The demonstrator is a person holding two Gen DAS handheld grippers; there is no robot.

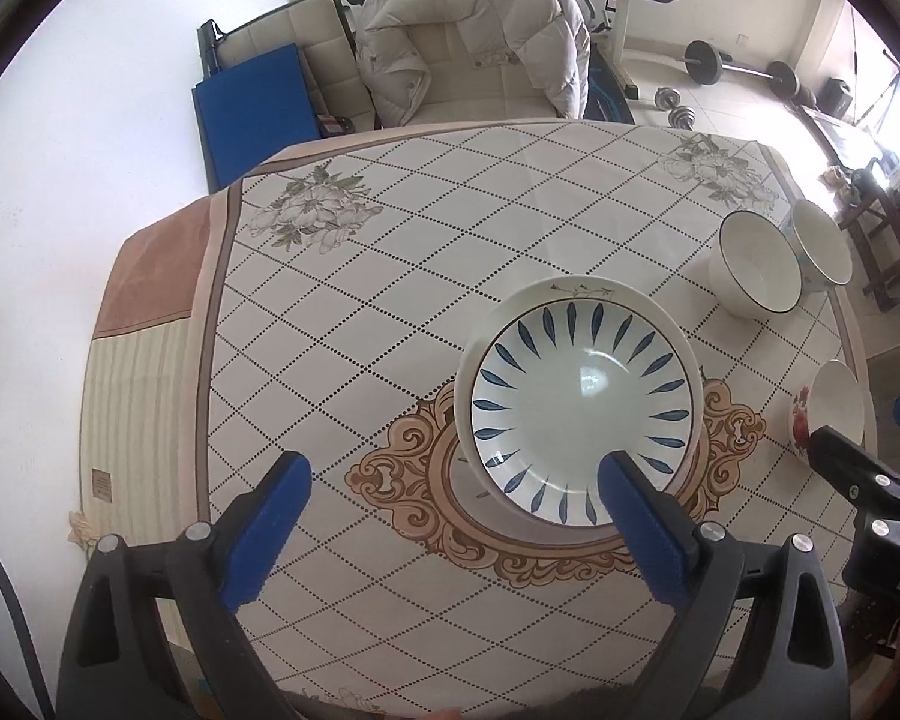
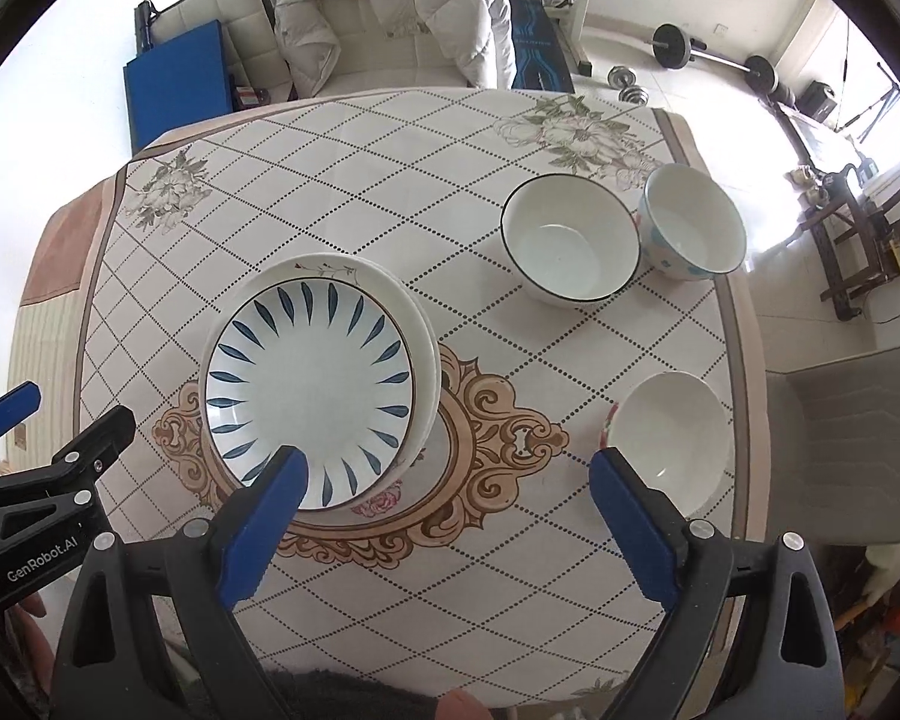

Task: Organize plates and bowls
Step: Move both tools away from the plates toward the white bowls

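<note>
L gripper & R gripper both spread wide, empty, tipped steeply down over stacked plates w/ bowls nearby.

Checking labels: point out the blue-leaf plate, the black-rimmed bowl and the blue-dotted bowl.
blue-leaf plate (image 2: 312, 384), right wrist view, centre well.
black-rimmed bowl (image 2: 564, 252), right wrist view, inside bottom.
blue-dotted bowl (image 2: 693, 228), right wrist view, inside bottom.

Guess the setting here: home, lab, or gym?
Likely a home room doubling as a gym: a dining table under a patterned cloth with stacked plates, a puffy coat draped over a chair, and barbells on the floor.
</note>
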